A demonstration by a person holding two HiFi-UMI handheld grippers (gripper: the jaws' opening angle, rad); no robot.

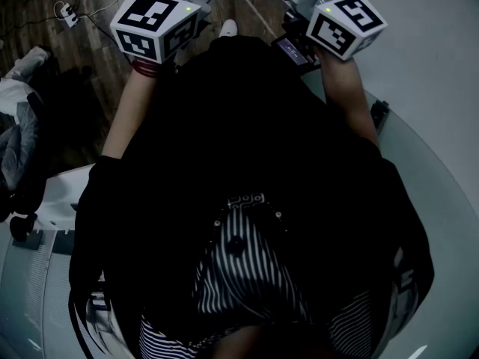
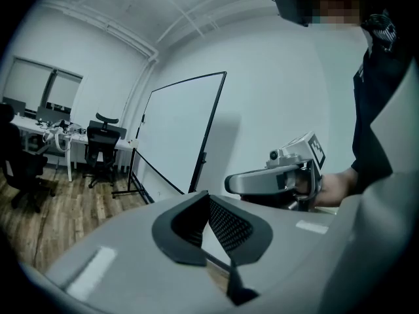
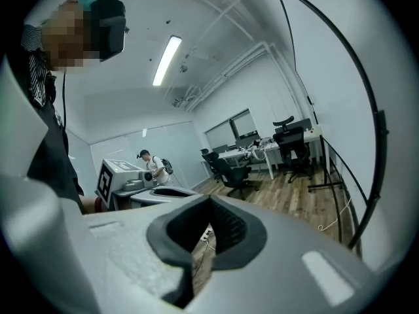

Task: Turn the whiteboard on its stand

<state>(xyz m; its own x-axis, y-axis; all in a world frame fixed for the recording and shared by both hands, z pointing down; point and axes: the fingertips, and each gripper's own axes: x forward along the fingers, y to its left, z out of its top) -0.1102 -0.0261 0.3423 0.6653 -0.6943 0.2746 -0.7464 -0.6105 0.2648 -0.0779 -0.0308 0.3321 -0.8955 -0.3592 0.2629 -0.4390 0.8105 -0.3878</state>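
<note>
Entry, nearest first: under my head camera, the wearer's loose black top (image 1: 247, 140) over a black-and-white striped garment (image 1: 239, 275). Next out, two bare forearms reach forward, the left with a red band (image 1: 146, 67) at the wrist. Each carries a black-and-white marker cube, left cube (image 1: 157, 25) and right cube (image 1: 346, 25), side by side and apart. The grey-bodied left gripper (image 2: 208, 198) has black ribbed pads clenched tip to tip, with nothing between them. The matching right gripper (image 3: 209, 205) is likewise clenched on nothing (each claw's camera catches the other claw off to its side, level with it). The right hand (image 2: 330, 187) wraps that gripper's handle. Below, brown wood-plank floor (image 2: 59, 214), with a small white power strip (image 1: 69, 13) and its cord lying on it. Task item: the large white whiteboard (image 2: 177, 129), black-framed on a black floor stand. It stands ahead and to the left of the left claw's tips, well apart from both claws, beside the pale wall. In the right gripper view its black frame arcs down the right side. Beyond it, black office chairs (image 2: 101, 142) at white desks (image 2: 39, 126) under the windows. Farthest, a person with a backpack (image 3: 149, 162), under a lit ceiling strip light (image 3: 167, 59).
</note>
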